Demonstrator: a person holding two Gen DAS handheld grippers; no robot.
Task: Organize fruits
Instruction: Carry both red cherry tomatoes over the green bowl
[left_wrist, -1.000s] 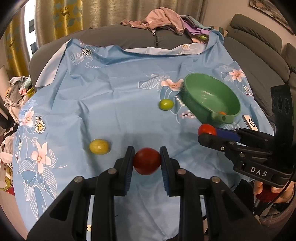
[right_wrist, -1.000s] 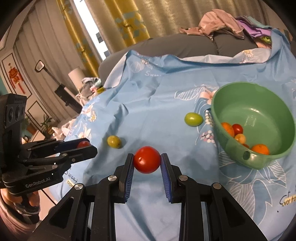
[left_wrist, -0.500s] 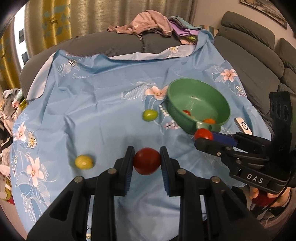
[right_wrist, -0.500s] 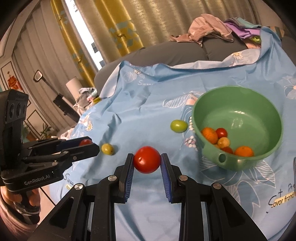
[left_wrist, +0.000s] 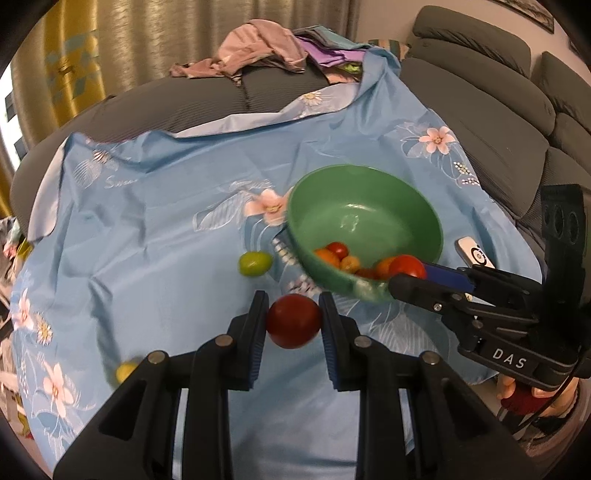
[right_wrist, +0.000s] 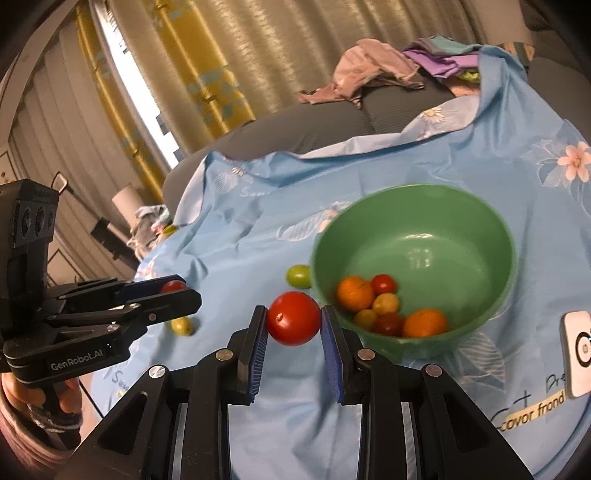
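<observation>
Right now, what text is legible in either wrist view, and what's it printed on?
"DAS": label on the right gripper body, left wrist view.
"GenRobot.AI": label on the left gripper body, right wrist view.
"covor frond": yellow band printed on the blue cloth, lower right; reading uncertain.
Cursive print on the cloth, starting "S", in both views: too blurred to read.
White remote: circular mark only, no readable text.

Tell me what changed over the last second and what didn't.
Both grippers moved toward the green bowl, which now looms nearer in both views. The left gripper keeps its dark red tomato clamped, the right gripper its bright red tomato. Nothing was taken or released. The green fruit and yellow fruit lie where they were on the blue cloth.
</observation>
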